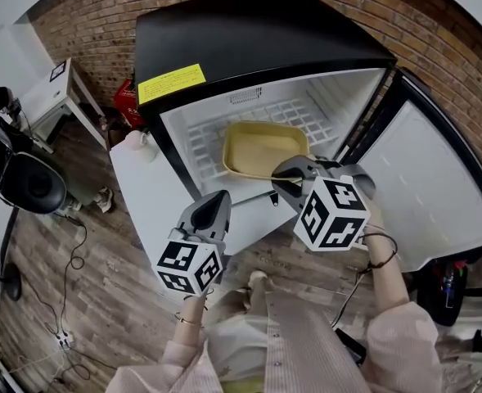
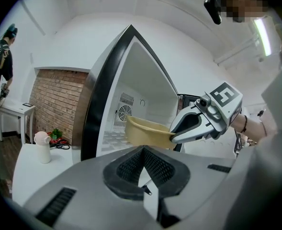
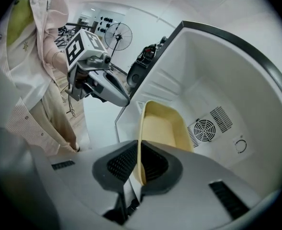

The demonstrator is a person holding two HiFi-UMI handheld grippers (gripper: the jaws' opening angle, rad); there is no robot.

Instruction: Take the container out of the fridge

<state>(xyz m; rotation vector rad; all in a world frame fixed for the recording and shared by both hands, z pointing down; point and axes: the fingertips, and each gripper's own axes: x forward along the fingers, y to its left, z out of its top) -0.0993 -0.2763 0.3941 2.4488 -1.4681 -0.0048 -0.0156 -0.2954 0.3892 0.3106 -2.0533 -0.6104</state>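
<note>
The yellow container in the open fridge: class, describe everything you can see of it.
The container is a shallow, pale yellow rectangular tub with rounded corners and a thin rim, plastic by its look, open-topped and empty. It sits upright on the white wire shelf inside the open fridge, near the front. The right gripper is shut on its near rim; nothing else is seen touching it.
</note>
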